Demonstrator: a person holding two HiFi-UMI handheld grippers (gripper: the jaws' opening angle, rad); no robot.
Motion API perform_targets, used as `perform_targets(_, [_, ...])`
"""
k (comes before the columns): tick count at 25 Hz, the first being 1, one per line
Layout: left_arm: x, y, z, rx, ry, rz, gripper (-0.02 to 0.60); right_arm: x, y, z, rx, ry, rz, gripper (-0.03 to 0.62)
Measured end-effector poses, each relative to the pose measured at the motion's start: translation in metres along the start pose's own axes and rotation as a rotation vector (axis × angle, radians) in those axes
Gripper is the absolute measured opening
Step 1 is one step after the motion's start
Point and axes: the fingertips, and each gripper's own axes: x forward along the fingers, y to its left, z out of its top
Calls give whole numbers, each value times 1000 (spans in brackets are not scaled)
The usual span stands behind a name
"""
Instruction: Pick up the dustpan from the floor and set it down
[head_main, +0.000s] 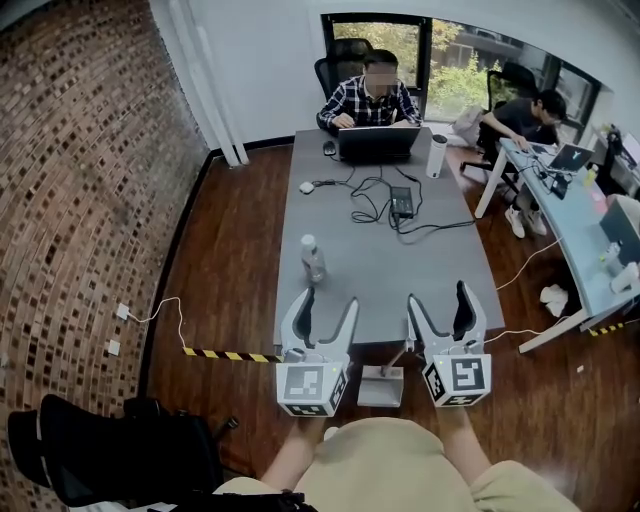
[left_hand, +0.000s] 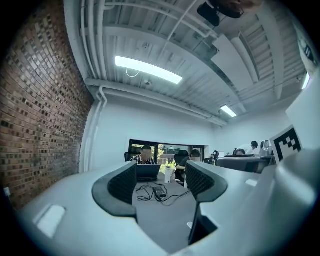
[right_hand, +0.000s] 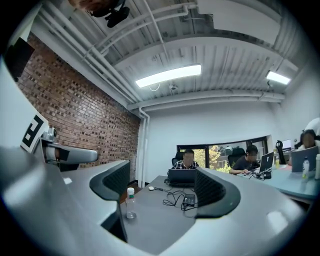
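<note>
A grey dustpan (head_main: 381, 386) lies on the wooden floor just below the near edge of the grey table (head_main: 380, 270). Its thin handle (head_main: 398, 357) slants up toward the table edge. The pan sits between my two grippers and lower than both. My left gripper (head_main: 328, 298) is held level over the table's near edge, jaws apart with nothing between them. My right gripper (head_main: 437, 292) is level beside it, also open and empty. Both gripper views look along the table top past the left gripper (left_hand: 161, 182) and the right gripper (right_hand: 162, 185); neither shows the dustpan.
On the table stand a clear water bottle (head_main: 313, 260), a power brick with cables (head_main: 401, 200), a laptop (head_main: 378, 142) and a white tumbler (head_main: 436, 156). A person sits at the far end. A black chair (head_main: 120, 450) stands at lower left, by yellow-black floor tape (head_main: 230, 355).
</note>
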Motion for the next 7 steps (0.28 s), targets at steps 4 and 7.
perform_targets(4, [3,2,2,13,-22,-3,288,6,1,-1,-38,2,1,391])
perform_targets(7, [4,1,5,28,-44,-9,284,8,1,-2,-64,6,-2,391])
